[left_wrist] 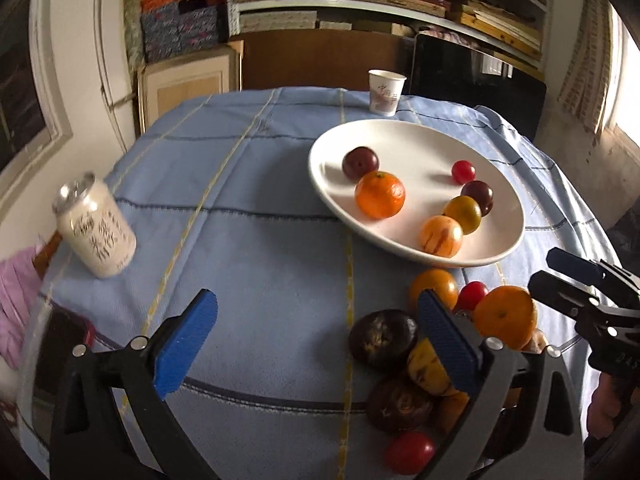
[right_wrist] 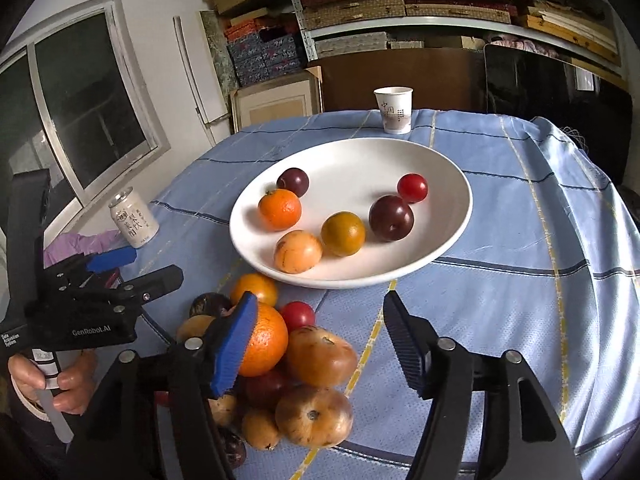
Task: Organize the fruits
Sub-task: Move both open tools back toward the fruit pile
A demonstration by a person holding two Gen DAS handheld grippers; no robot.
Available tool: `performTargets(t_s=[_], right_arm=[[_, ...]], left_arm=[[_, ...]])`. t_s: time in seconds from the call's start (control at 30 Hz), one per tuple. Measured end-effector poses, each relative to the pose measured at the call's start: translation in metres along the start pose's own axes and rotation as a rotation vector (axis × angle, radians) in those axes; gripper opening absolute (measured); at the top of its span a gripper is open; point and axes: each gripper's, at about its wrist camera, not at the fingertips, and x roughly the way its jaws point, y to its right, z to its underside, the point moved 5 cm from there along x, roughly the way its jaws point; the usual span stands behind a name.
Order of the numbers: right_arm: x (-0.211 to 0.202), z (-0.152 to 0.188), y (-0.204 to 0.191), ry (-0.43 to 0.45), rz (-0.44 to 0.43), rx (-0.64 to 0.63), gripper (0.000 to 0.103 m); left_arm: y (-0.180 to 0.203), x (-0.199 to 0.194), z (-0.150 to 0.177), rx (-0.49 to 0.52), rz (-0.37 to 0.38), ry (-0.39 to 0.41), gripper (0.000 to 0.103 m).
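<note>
On the woven blue cloth (right_wrist: 500, 240), both grippers' ribbed jaws gape empty beside smooth, seemingly glossy round fruits (right_wrist: 316, 356).

Daylight scene, fairly bright, colours a bit washed. In the left wrist view a window (left_wrist: 624, 92) at the right edge is blown out white; fruit on the white plate (left_wrist: 416, 248) throws soft shadows leftward. Drink can (left_wrist: 95, 227) at left is motion-smeared, as is the lower-left corner. Right wrist view sharper. Both views: strong fisheye bending, black vignette corners, shelves (right_wrist: 420, 4) curved.
</note>
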Motion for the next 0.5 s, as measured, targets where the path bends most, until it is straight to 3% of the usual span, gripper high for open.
performTargets(t_s=[0.5], right_arm=[[-0.001, 0.005, 0.012, -0.003, 0.032, 0.022, 0.069]], left_arm=[[-0.009, 0.003, 0.005, -0.038, -0.009, -0.008, 0.098]])
